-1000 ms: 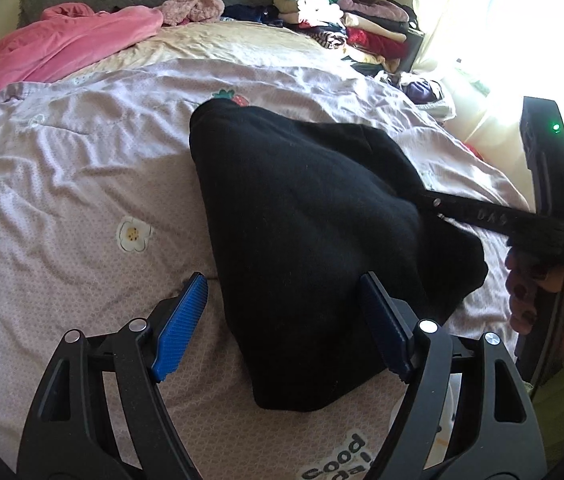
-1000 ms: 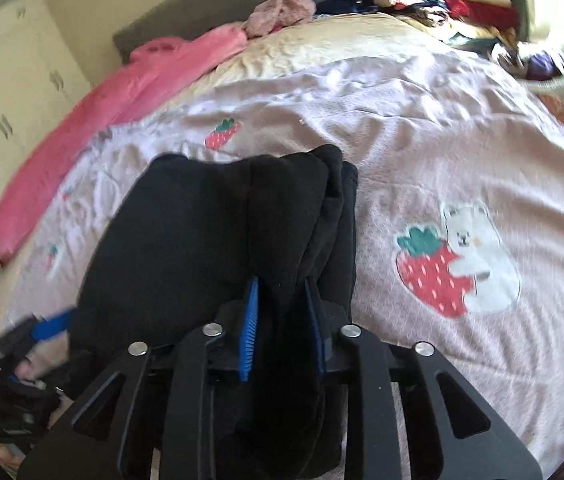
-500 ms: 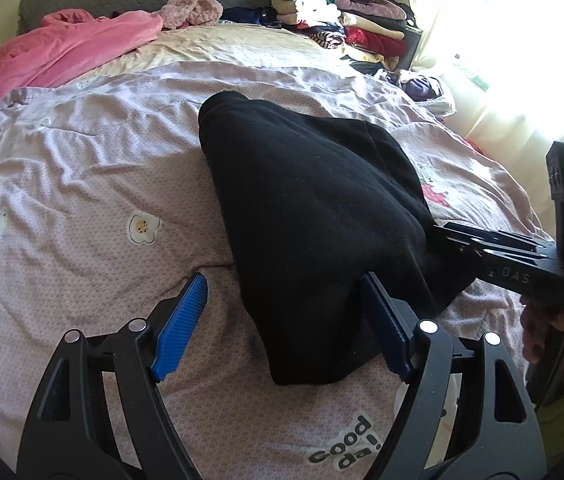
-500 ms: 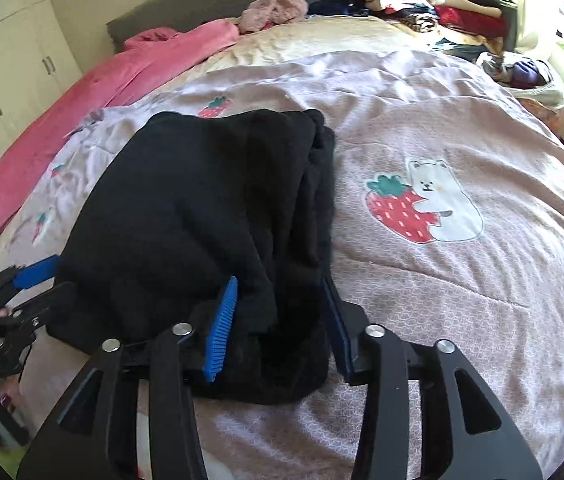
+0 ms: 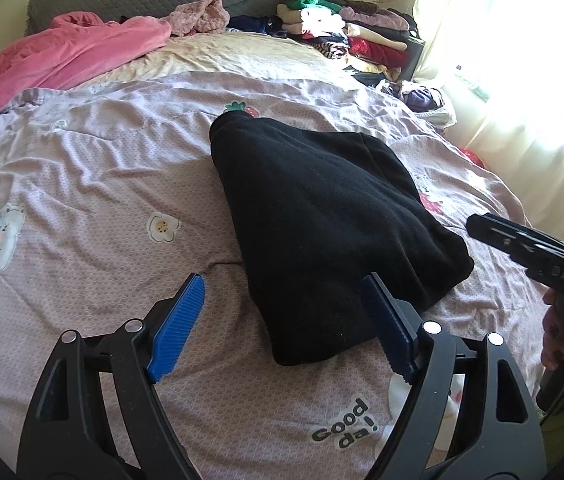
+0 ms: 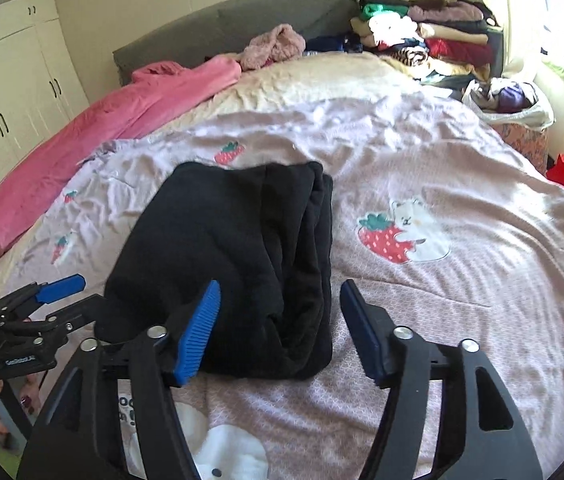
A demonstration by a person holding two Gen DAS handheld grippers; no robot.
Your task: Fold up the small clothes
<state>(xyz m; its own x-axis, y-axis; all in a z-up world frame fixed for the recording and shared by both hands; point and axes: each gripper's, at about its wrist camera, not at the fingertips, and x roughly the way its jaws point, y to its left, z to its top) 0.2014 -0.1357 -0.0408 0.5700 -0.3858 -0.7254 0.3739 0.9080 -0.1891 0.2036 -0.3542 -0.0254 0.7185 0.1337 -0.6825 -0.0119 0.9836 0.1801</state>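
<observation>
A black garment (image 5: pixel 322 216) lies folded in a thick bundle on the lilac bedspread (image 5: pixel 101 200); it also shows in the right wrist view (image 6: pixel 241 248). My left gripper (image 5: pixel 282 312) is open and empty, just short of the bundle's near corner. My right gripper (image 6: pixel 279 312) is open and empty, its blue pads on either side of the bundle's near edge, a little above it. The right gripper (image 5: pixel 538 248) shows at the right edge of the left wrist view. The left gripper (image 6: pixel 53 300) shows at the left edge of the right wrist view.
A pink blanket (image 5: pixel 61 52) lies along the far left of the bed. A stack of folded clothes (image 5: pixel 346 28) sits at the far right by the grey headboard (image 6: pixel 241 28). A bag of clothes (image 6: pixel 510 100) and a bright curtain (image 5: pixel 522 60) are at the right.
My right gripper has opened, let go of the black garment and drawn back. The garment has settled flat on the bed. My left gripper has stayed open and backed off slightly.
</observation>
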